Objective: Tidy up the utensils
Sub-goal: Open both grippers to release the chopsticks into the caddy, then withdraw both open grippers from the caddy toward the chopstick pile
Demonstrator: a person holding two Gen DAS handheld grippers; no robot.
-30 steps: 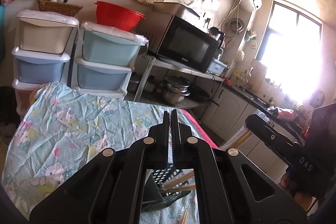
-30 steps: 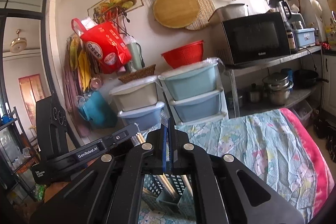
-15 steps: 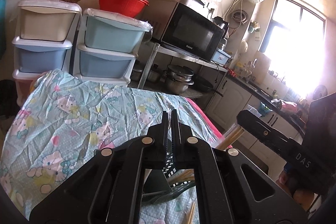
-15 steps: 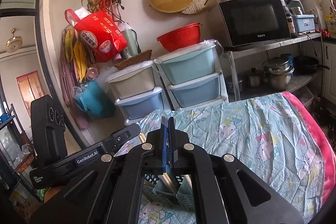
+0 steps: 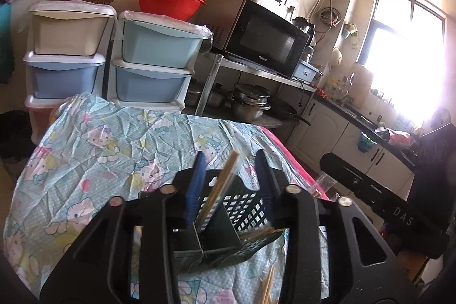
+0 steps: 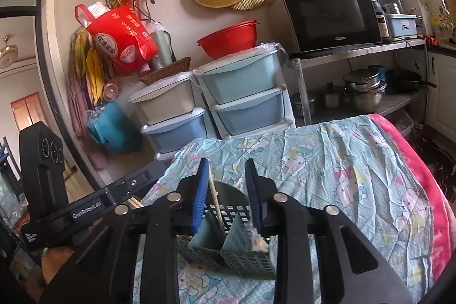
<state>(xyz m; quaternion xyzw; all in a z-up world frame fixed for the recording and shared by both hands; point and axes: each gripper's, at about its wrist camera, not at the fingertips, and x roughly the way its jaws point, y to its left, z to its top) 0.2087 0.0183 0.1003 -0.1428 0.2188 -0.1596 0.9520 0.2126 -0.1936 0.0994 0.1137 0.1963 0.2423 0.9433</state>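
Note:
A dark green perforated utensil caddy (image 5: 242,207) with dividers stands on the table; it also shows in the right wrist view (image 6: 228,218). My left gripper (image 5: 230,158) is open just above it, with wooden chopsticks (image 5: 219,187) standing in a compartment between its fingers. More chopsticks (image 5: 268,284) lie on the cloth beside the caddy. My right gripper (image 6: 226,164) is open over the caddy, a single chopstick (image 6: 215,197) upright between its fingers. Neither gripper holds anything.
The table wears a light blue cartoon-print cloth (image 5: 94,150) over a pink blanket edge (image 6: 413,158). Behind stand stacked plastic drawers (image 5: 154,61), a metal rack with a microwave (image 5: 268,39) and pots (image 5: 250,101). The other gripper's body (image 5: 379,201) is at right.
Both grippers went from shut to open. Both cameras tilted down toward the caddy, so chopsticks and compartments now show between the fingers.

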